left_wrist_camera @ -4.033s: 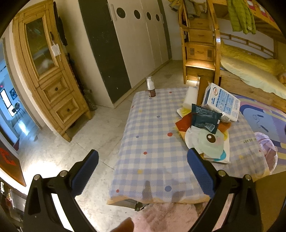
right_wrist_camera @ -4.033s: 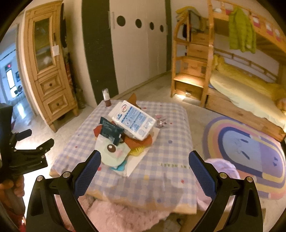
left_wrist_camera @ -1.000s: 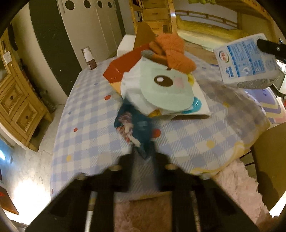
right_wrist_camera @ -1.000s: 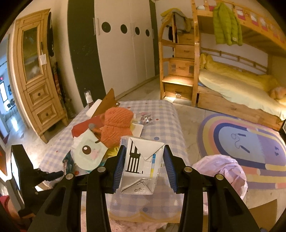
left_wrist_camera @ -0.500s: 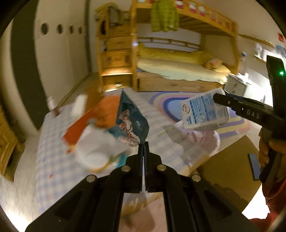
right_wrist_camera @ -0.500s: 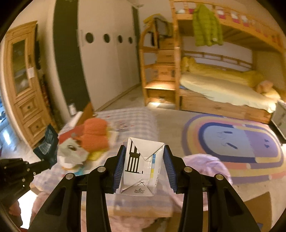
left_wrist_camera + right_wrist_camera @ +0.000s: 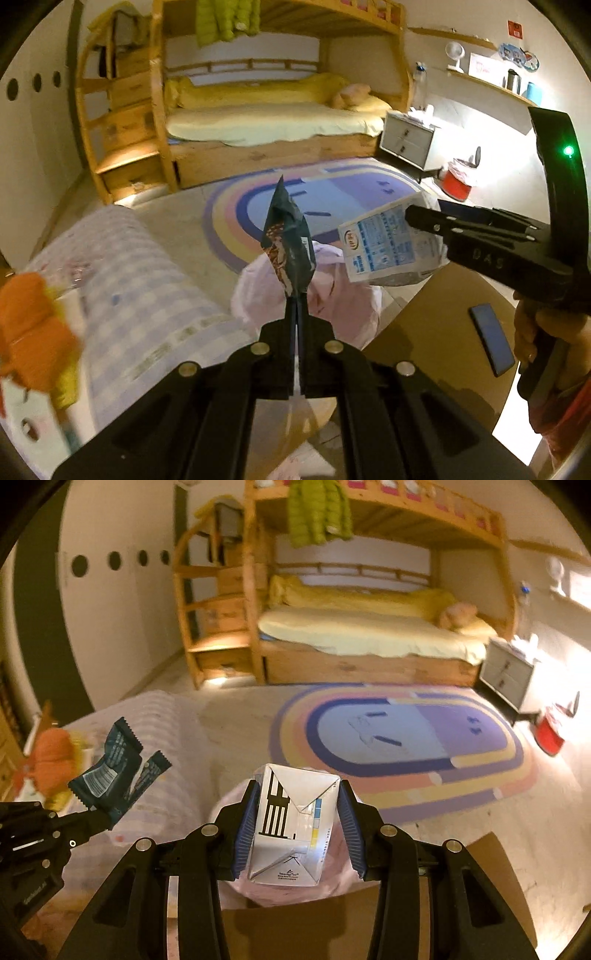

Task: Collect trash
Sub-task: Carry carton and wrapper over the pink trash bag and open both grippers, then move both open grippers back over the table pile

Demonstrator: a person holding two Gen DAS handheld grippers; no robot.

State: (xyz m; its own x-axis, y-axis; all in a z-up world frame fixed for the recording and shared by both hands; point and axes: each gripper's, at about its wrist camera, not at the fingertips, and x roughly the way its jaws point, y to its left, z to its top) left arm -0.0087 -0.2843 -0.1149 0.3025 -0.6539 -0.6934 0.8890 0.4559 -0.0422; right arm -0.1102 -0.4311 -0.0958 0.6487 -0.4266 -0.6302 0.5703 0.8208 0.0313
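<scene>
My left gripper point(image 7: 296, 301) is shut on a dark teal snack wrapper point(image 7: 289, 242), which stands up from its tips above a pink trash bag point(image 7: 332, 299). The wrapper also shows in the right wrist view point(image 7: 110, 771), held by the left gripper point(image 7: 105, 818). My right gripper point(image 7: 297, 821) is shut on a white and blue carton point(image 7: 293, 821), held just over the pink bag point(image 7: 236, 805). The carton also shows in the left wrist view point(image 7: 384, 245), beside the wrapper and above the bag.
The checked-cloth table point(image 7: 140, 280) with an orange cloth point(image 7: 33, 328) lies to the left. A brown cardboard surface point(image 7: 443, 332) with a phone point(image 7: 491, 338) sits right of the bag. A rainbow rug point(image 7: 406, 746), bunk bed point(image 7: 362, 635) and red bin point(image 7: 550, 734) lie beyond.
Both grippers have swung right, away from the table pile, carrying the wrapper and the carton over the pink bag. Four seconds ago both were open and empty.
</scene>
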